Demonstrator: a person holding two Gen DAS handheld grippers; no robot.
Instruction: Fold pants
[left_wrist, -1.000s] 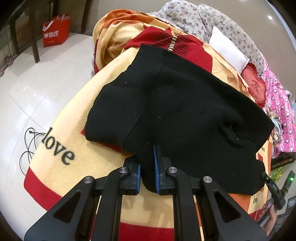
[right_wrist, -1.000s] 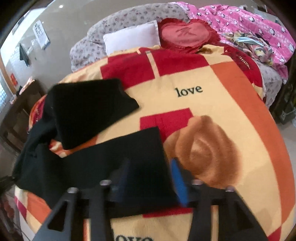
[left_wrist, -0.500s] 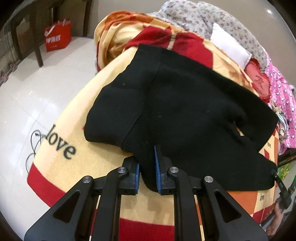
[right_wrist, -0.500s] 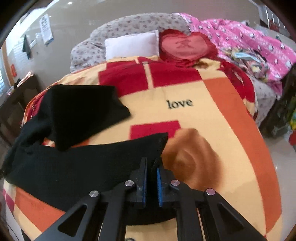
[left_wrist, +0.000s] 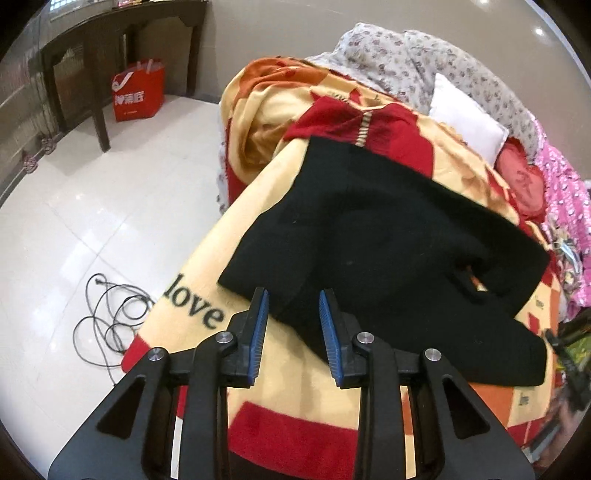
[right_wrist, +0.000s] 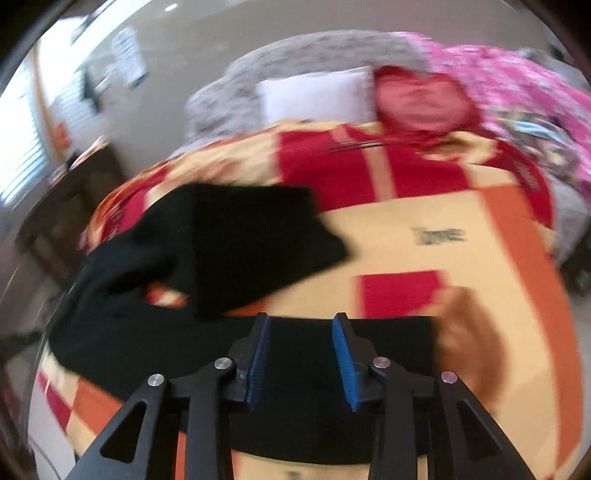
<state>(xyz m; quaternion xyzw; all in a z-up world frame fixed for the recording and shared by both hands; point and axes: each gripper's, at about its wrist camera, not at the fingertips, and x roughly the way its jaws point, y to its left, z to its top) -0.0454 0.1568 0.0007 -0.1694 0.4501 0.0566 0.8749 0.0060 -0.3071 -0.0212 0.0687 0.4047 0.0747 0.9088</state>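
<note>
Hand-held gripper (left_wrist: 293, 325) above blanket (left_wrist: 207, 273), floor (left_wrist: 74, 206)

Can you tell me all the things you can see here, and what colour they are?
pants: one, black, spread on the blanket
blanket: one, yellow, red and orange, covers the bed
pillow: one, white, at the bed's head
heart cushion: one, red, beside the pillow
pink quilt: one, far side
shopping bag: one, red, on the floor
cable: one, black, on the floor
table: one, dark wood, by the wall
left gripper: black, blue pads, opening, over the pants' edge
right gripper: black, blue pads, opening above the pants
</note>
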